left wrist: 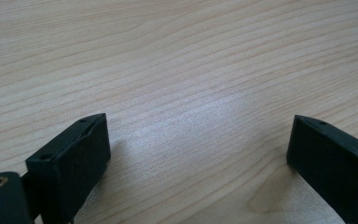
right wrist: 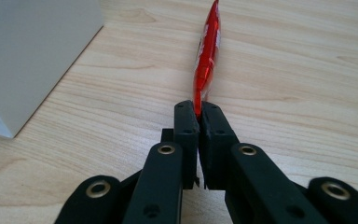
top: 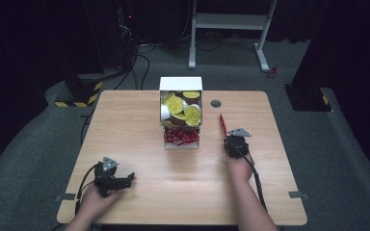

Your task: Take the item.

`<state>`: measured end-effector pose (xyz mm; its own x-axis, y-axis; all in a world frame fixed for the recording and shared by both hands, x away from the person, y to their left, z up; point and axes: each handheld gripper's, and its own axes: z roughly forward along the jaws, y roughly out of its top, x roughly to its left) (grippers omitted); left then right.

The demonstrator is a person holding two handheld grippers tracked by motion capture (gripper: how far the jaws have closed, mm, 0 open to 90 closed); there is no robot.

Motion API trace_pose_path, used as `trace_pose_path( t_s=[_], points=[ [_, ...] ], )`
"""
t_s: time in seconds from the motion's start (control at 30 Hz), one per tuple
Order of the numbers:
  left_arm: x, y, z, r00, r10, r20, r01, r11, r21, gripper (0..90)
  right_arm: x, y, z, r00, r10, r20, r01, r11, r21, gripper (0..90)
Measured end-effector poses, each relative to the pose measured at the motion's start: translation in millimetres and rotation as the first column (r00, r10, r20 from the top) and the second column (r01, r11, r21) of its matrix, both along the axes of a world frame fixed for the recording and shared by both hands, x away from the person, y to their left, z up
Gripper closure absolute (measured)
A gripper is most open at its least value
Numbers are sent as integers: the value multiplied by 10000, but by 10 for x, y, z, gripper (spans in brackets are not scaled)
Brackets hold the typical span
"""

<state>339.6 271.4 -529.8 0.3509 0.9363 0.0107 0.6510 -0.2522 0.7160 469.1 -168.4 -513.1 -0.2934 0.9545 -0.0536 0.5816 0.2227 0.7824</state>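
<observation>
A long red foil sachet [right wrist: 206, 51] sticks out forward from my right gripper [right wrist: 199, 109], whose jaws are shut on its near end. In the high view the red sachet [top: 222, 124] lies just right of the white box [top: 180, 84], with the right gripper [top: 228, 137] behind it. The box holds yellow-lidded cups [top: 183, 108] above and more red sachets [top: 180, 137] in its lower front part. My left gripper [top: 130, 177] rests near the table's front left, held by a hand. Its jaws stand wide apart over bare wood [left wrist: 200, 121], with nothing between them.
The wooden table [top: 183, 187] has a round grey cable grommet [top: 216, 103] behind the box. The white box wall [right wrist: 28, 51] stands close on the left of the right gripper. A white desk frame [top: 231, 21] stands on the floor beyond the table.
</observation>
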Motion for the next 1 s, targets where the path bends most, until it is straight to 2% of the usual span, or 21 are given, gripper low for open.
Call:
trace_pose_path(
  t_s=[0.2,0.47,1.0],
  points=[
    [0,0,0,10000,-1,1,1,10000,3,64,16,-4,-31,10000,-18,-86,17,10000,-35,837],
    [0,0,0,10000,0,0,0,10000,-1,64,12,9,10,9999,115,43,-117,9987,499,769],
    [0,0,0,10000,0,0,0,10000,2,64,9,-12,39,9998,193,91,-197,9986,483,700]
  ],
)
